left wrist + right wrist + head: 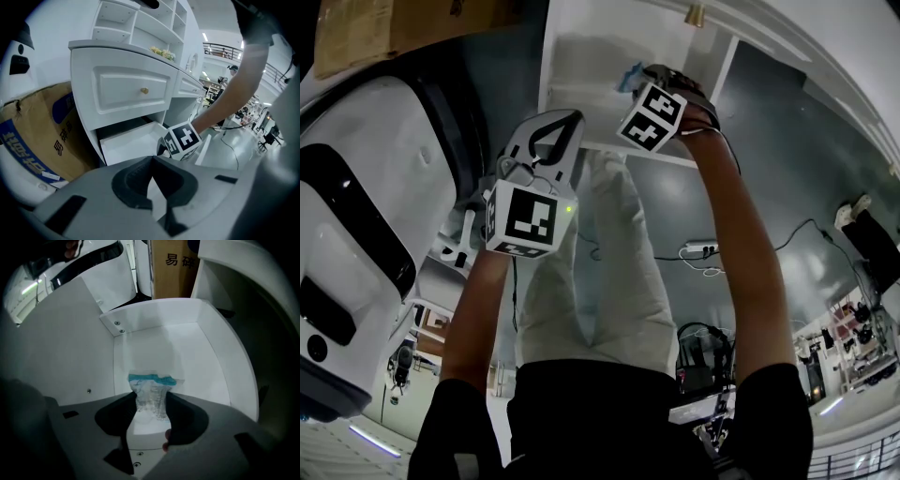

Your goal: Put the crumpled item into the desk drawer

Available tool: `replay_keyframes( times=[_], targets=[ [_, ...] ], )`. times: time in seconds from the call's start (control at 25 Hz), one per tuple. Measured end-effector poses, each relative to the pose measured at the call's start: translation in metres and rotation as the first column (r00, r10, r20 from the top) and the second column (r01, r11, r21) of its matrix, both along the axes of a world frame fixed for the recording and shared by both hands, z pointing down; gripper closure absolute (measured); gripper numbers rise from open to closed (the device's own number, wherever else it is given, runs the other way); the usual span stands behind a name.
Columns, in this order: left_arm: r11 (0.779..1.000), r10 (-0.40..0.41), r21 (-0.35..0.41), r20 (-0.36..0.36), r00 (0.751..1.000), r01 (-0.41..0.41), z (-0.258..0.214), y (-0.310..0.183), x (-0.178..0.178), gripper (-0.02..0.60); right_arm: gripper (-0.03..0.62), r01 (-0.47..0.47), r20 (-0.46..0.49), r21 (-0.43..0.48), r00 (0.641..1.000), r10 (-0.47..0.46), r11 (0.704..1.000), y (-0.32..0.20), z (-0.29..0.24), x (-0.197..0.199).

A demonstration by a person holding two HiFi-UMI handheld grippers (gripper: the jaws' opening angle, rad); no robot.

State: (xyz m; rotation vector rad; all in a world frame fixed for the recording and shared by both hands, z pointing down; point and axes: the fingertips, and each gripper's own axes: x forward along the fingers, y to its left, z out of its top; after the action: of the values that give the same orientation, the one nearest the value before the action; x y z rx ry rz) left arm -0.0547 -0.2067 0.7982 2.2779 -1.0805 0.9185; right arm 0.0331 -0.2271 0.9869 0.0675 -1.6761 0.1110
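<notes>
The crumpled item (152,390) is a clear plastic wad with a teal edge. My right gripper (151,399) is shut on it and points straight down into the open white desk drawer (187,357). The item hangs just above the drawer's bare floor. In the head view the teal edge (630,77) shows beside the right gripper's marker cube (652,116), over the drawer (581,103). My left gripper (152,158) is shut on nothing and stays in front of the drawer (126,143). From there I see the right gripper's cube (183,140) at the drawer's right corner.
Above the open drawer is a shut drawer with a brass knob (145,90), and shelves rise over the desk top. A cardboard box (42,136) stands left of the desk. A large white machine (366,206) is at the left. A power strip (701,248) lies on the floor.
</notes>
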Motion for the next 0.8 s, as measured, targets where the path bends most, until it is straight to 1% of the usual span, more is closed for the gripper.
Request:
replay_keyframes(
  times=[0.2, 0.48, 0.8],
  targets=[
    [1.000, 0.001, -0.008, 0.007, 1.000, -0.001, 0.004, 0.004, -0.003, 0.575, 0.399, 0.004, -0.005, -0.021, 1.000, -0.005, 1.000, 0.005, 0.007, 0.000],
    [1.000, 0.000, -0.005, 0.014, 1.000, 0.000, 0.006, 0.005, -0.008, 0.575, 0.384, 0.001, -0.018, -0.028, 1.000, -0.001, 1.000, 0.009, 0.012, 0.004],
    [1.000, -0.005, -0.006, 0.008, 1.000, 0.005, 0.004, 0.003, -0.006, 0.575, 0.322, -0.013, -0.040, -0.051, 0.999, 0.011, 0.999, 0.013, 0.013, 0.011]
  ],
)
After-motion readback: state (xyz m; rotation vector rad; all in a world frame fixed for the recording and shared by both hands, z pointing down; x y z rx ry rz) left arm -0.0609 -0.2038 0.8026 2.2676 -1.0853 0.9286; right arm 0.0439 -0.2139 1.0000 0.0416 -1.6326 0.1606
